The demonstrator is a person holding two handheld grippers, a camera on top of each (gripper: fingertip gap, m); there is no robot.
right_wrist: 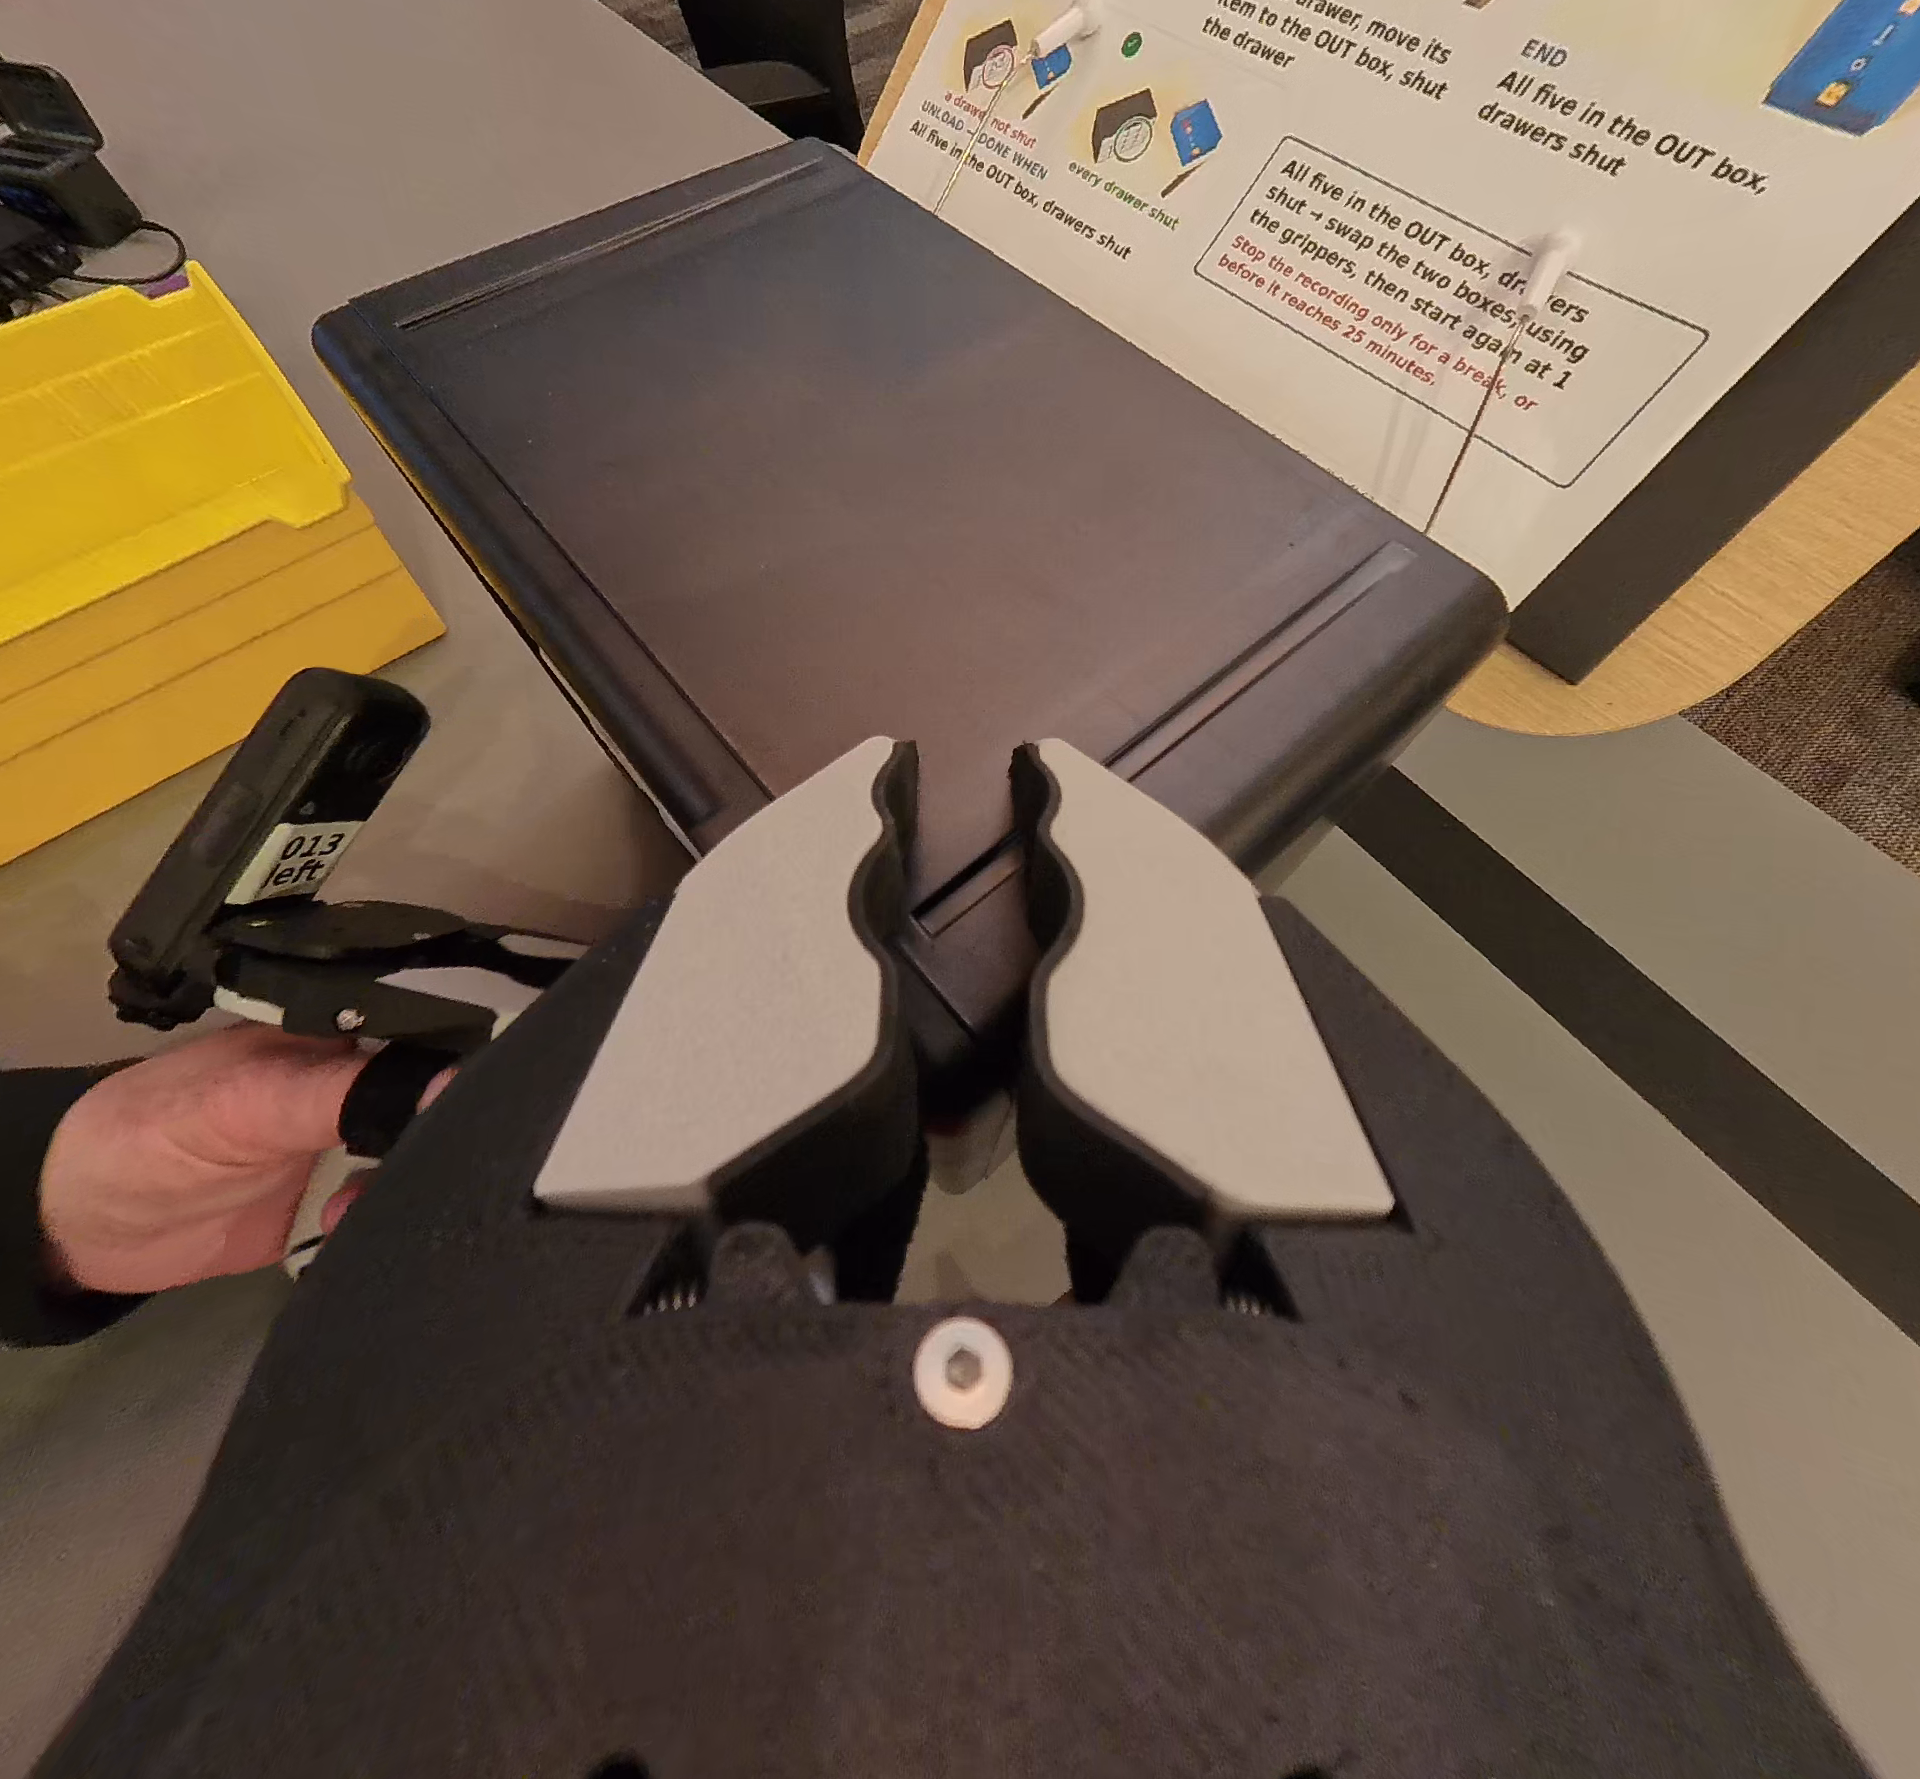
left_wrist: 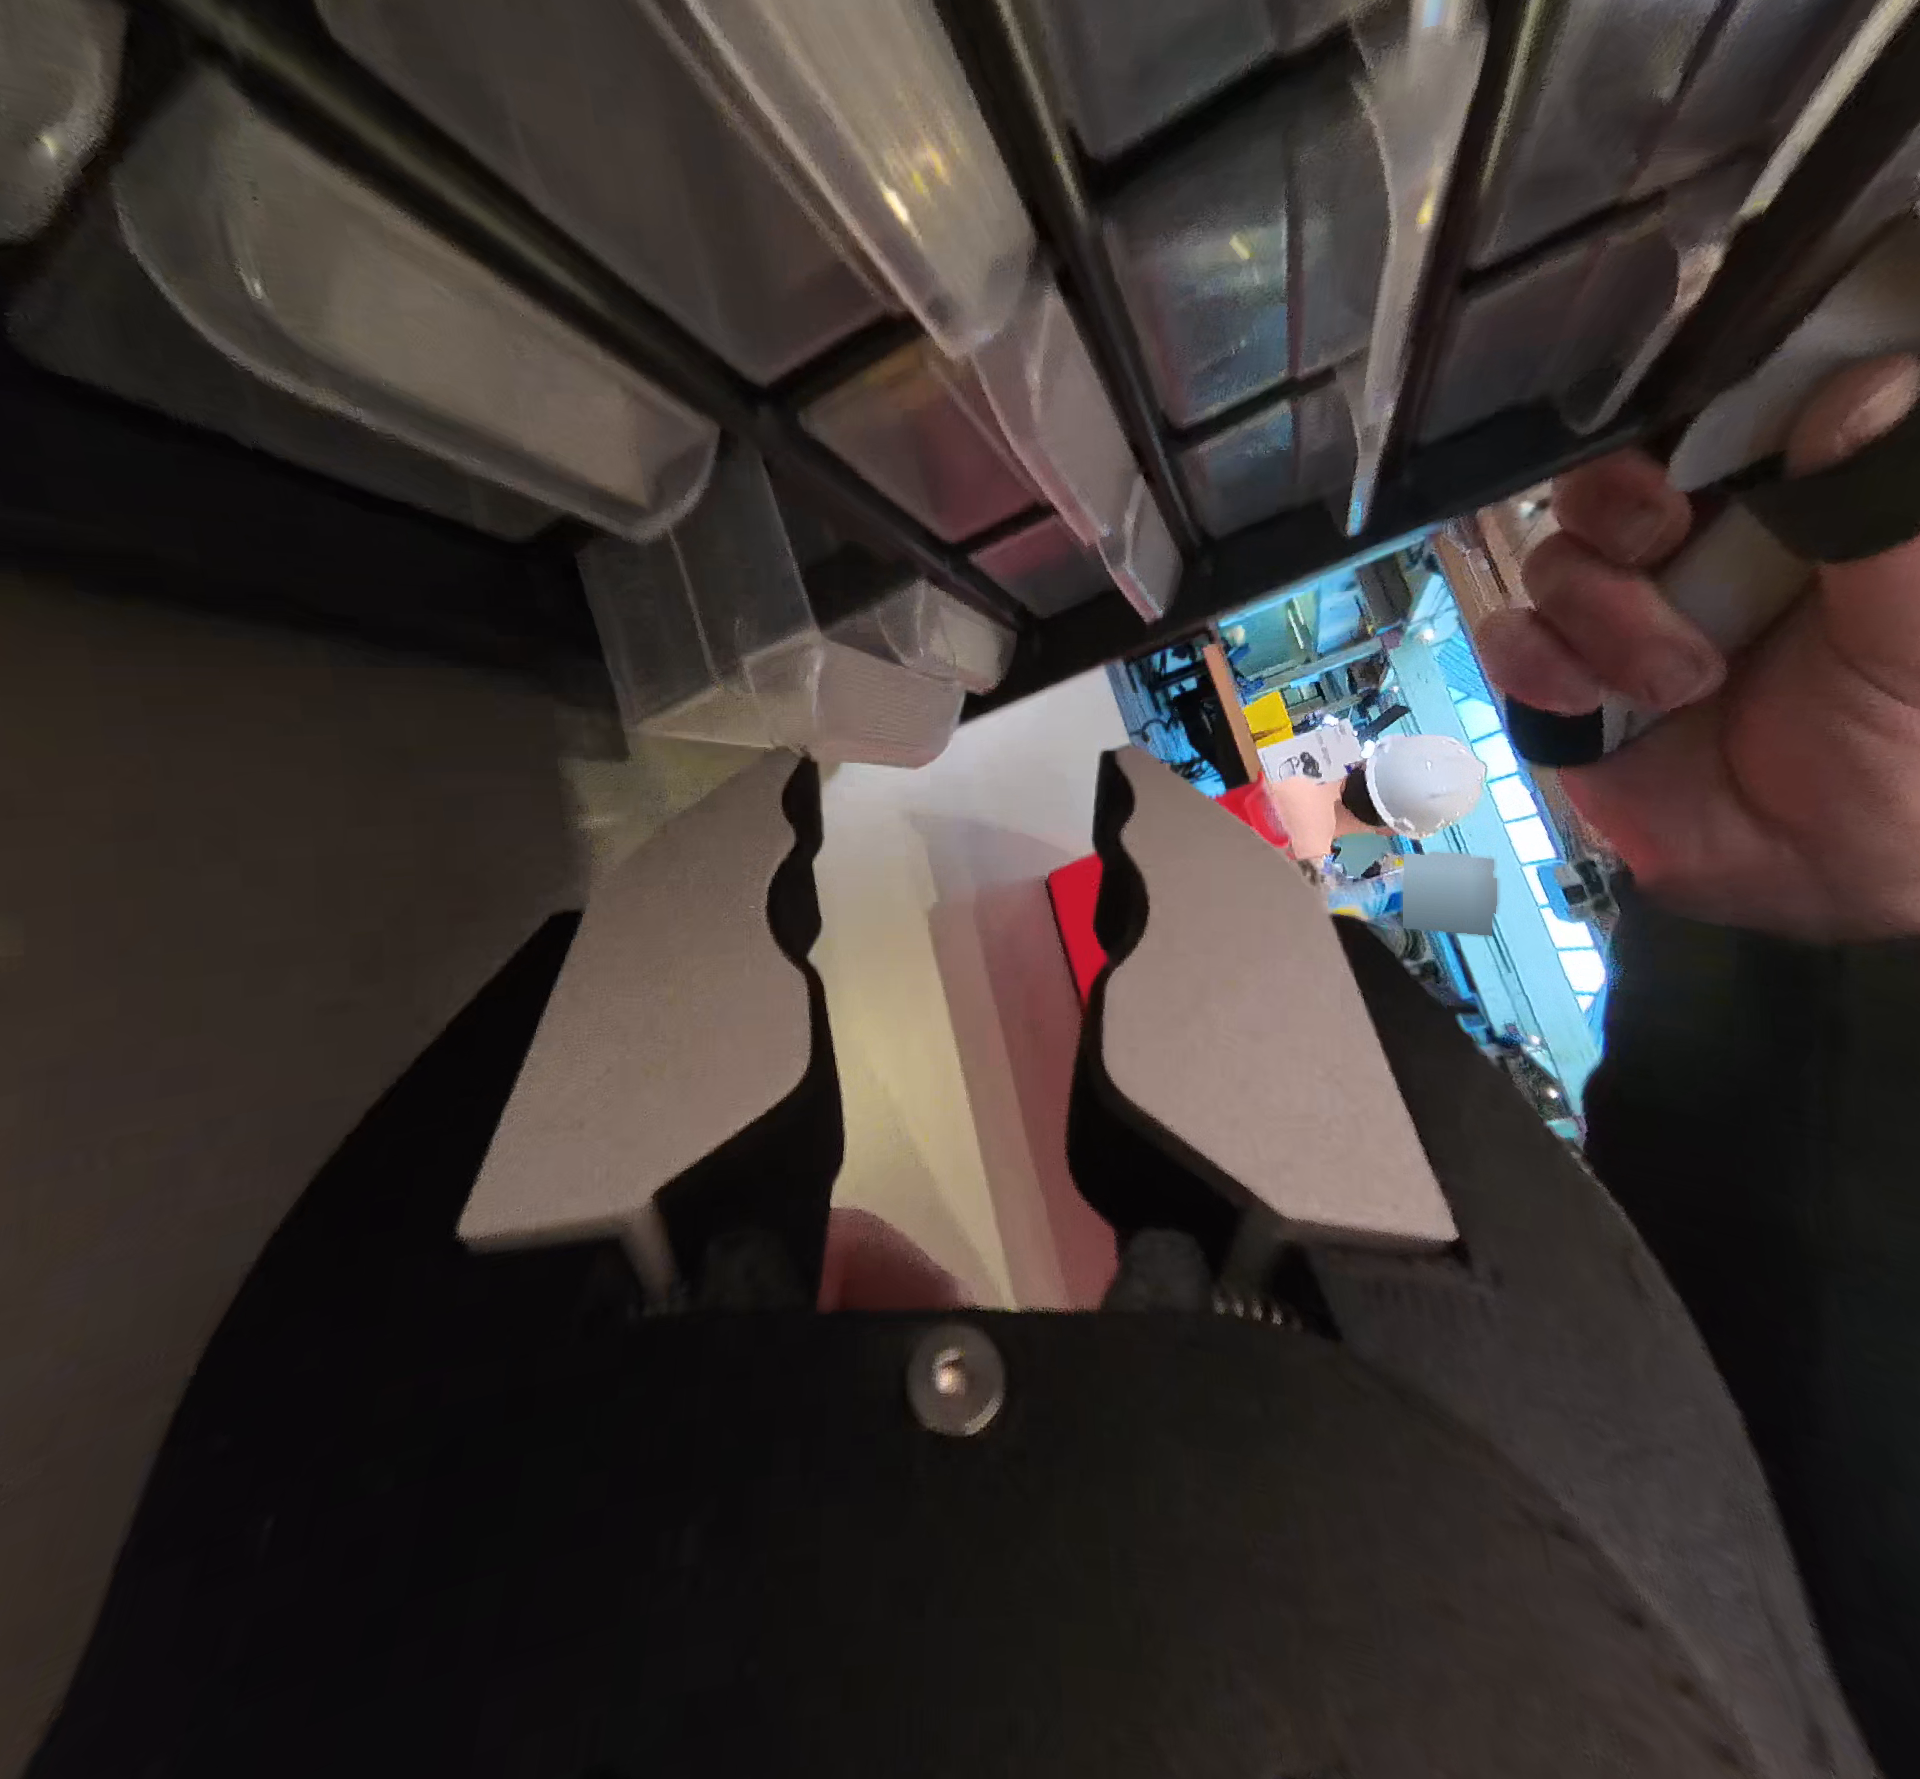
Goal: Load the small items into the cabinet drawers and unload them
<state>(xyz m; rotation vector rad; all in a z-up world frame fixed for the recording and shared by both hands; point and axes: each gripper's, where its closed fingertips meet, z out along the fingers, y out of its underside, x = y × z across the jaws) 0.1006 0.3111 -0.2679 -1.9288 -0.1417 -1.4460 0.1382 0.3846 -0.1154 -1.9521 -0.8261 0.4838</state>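
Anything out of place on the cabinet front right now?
One clear drawer sticks out from the cabinet while its neighbours sit flush, just ahead of the open left gripper. Contents can't be told.

black cabinet (right_wrist: 883, 482) top bare, instruction board (right_wrist: 1403, 171) close behind it, yellow bins (right_wrist: 156, 503) left, grey table (right_wrist: 1662, 1054) free right
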